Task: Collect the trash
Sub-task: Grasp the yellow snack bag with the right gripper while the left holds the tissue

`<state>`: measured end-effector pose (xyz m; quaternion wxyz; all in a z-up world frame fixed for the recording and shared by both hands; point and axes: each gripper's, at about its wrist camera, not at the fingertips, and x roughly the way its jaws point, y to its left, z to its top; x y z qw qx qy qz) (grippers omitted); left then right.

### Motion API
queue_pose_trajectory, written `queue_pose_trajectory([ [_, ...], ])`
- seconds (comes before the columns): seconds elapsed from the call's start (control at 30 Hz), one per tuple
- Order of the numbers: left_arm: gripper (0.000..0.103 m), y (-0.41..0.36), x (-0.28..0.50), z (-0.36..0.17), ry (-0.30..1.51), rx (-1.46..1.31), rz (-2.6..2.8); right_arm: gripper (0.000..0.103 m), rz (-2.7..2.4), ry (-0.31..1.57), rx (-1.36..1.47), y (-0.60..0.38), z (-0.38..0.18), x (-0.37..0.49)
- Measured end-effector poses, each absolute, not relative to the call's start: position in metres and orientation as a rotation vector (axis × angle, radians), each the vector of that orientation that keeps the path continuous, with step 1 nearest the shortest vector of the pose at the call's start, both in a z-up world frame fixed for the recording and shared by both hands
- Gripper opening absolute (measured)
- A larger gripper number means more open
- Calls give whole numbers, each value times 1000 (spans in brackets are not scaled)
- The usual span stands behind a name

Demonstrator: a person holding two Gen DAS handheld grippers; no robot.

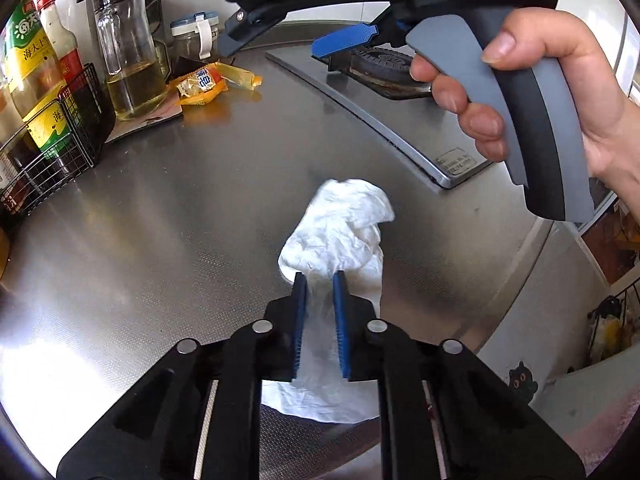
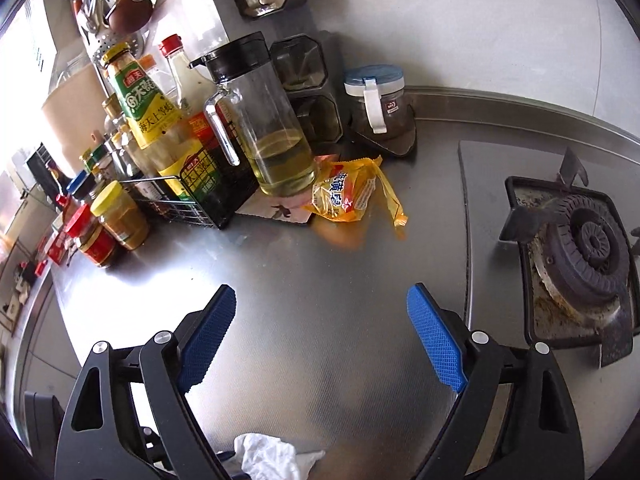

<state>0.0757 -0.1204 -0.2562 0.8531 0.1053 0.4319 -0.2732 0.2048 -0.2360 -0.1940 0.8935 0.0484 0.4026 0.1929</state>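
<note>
Clamped between my left gripper's (image 1: 320,276) blue pads (image 1: 300,320) is a crumpled white tissue (image 1: 344,224), which spills out ahead of the fingertips and hangs below them over the steel counter (image 1: 160,220). My right gripper (image 2: 320,300) hangs with its fingers spread wide and nothing between them; its pads (image 2: 436,344) frame bare counter. Seen from the left wrist camera, that same right gripper (image 1: 332,42) sits up and to the right, my right hand (image 1: 560,92) wrapped round its grey handle. At the bottom edge of the right wrist view the tissue (image 2: 268,456) shows again, just under the open fingers.

Farther out on the counter lies an orange snack wrapper (image 2: 352,192), touching the base of a glass oil jug (image 2: 268,128) partly filled with yellow oil. Left of the jug stands a black wire rack (image 2: 200,196) holding sauce bottles, with two small jars (image 2: 116,224) in front of it. To the right is the gas burner (image 2: 588,256), well apart from the wrapper. Against the back wall stands a lidded jar (image 2: 376,96).
</note>
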Motion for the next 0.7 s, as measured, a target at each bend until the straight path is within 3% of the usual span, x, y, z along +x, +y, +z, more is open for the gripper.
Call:
queue_pose_trajectory([
  [0.17, 1, -97, 109, -245, 895, 136, -476, 87, 389, 837, 64, -228, -207, 237],
  [0.4, 0, -68, 144, -231, 844, 33, -375, 84, 338, 780, 33, -215, -213, 269],
  [0.5, 0, -62, 151, -227, 840, -19, -369, 73, 314, 771, 37, -211, -216, 285],
  [0.7, 0, -53, 153, -226, 857, -78, -355, 61, 306, 798, 30, -201, -227, 308],
])
